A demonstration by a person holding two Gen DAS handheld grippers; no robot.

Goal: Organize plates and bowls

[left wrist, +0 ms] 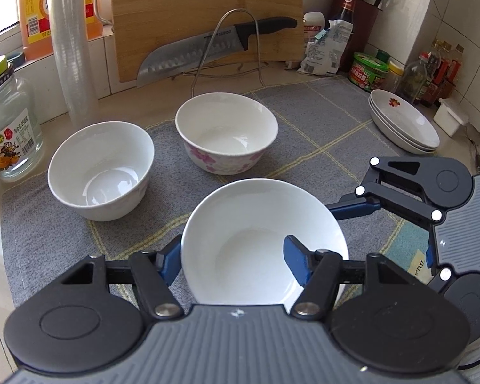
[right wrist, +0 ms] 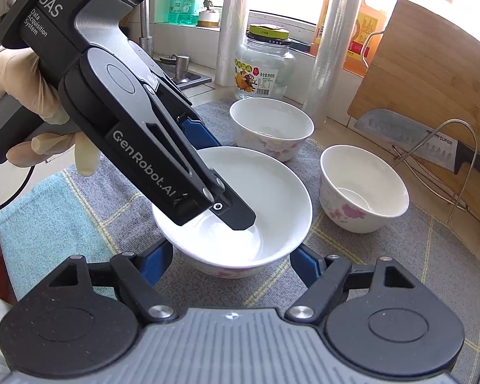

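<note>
A white bowl with pink flowers [left wrist: 256,240] [right wrist: 272,192] sits on the grey checked mat [left wrist: 320,147]. My left gripper [left wrist: 232,243] [right wrist: 227,179] is shut on its wall, one finger inside the bowl and one outside the rim. My right gripper [right wrist: 231,249] holds the same bowl low down, with a blue finger lying against each side of the outer wall; one of its fingers [left wrist: 355,206] shows at the bowl's right rim. Two more bowls [left wrist: 100,172] [left wrist: 225,134] stand behind on the mat. A stack of shallow plates [left wrist: 403,121] rests at the far right.
A big knife [left wrist: 192,51] leans on a wire rack in front of a wooden cutting board [left wrist: 208,6]. A glass jar [left wrist: 6,128] stands left, bottles and jars in the right corner. A gloved hand [right wrist: 32,102] holds the left gripper's handle.
</note>
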